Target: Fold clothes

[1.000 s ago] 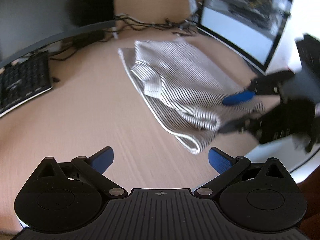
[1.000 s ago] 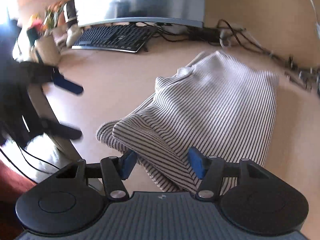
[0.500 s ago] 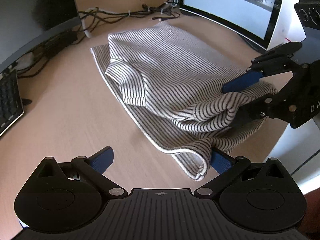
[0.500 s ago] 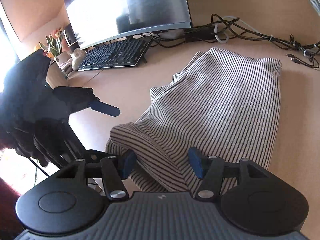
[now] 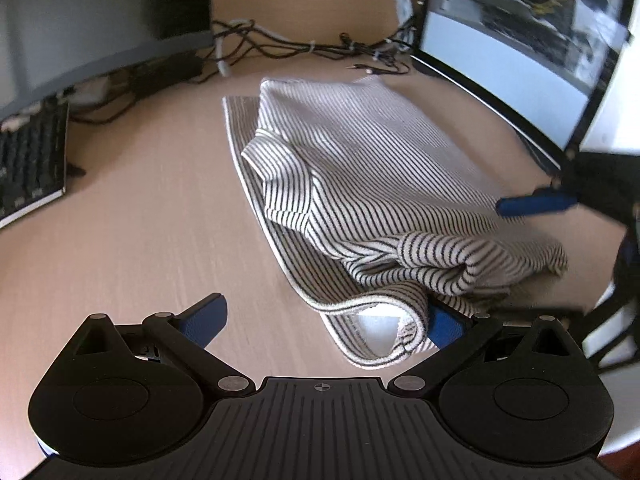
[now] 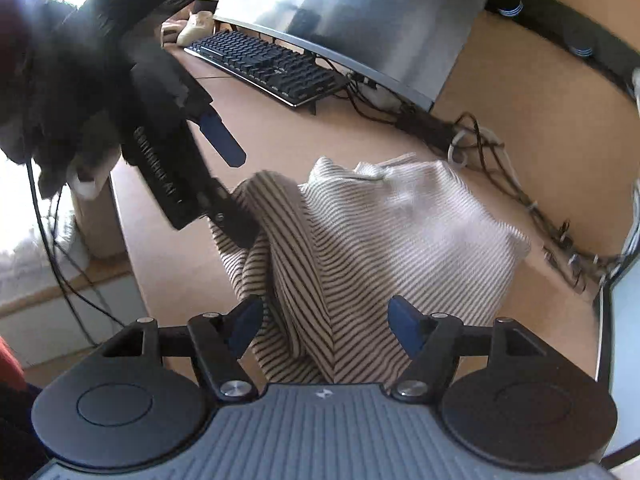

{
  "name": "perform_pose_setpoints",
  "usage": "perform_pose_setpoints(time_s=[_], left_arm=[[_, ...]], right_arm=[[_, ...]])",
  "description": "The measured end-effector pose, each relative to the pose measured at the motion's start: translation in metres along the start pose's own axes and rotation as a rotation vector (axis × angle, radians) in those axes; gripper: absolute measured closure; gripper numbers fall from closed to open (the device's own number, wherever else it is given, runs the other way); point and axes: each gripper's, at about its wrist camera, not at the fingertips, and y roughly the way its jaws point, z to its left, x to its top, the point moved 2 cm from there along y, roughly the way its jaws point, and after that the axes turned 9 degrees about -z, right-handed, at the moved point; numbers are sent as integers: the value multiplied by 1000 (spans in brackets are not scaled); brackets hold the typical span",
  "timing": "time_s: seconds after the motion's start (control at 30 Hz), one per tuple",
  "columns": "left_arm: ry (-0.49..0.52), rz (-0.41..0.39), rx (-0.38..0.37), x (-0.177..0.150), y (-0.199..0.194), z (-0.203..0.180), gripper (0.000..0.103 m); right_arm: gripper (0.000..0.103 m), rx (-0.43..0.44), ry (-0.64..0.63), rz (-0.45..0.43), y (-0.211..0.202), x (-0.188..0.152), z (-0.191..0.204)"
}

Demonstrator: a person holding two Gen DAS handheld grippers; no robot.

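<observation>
Right now the left gripper (image 5: 324, 322) is gaping wide, its right pad tucked under the near hem of the striped garment (image 5: 372, 184) while the left pad is hanging over bare desk (image 5: 120, 240). Across from it the right gripper (image 6: 324, 326) is also standing open, straddling a raised ridge of the cloth without pinching it. Lying half folded on the desk between two monitors, the garment is showing thin black stripes on cream, rumpled and bunched at the near end.
</observation>
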Motion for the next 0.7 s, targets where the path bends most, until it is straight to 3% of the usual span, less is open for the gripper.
perform_pose_setpoints(time_s=[0.37,0.6,0.7], left_arm=[[-98,22,31,-4,7,11,0],[-85,30,24,5,14,11,0],[-63,35,13,9,18,10,0]], right_arm=[[31,-1,-108,-54,17,3,10],[31,-47,-10,-111,5,11,0],[31,-48,34,-83,2,9,-4]])
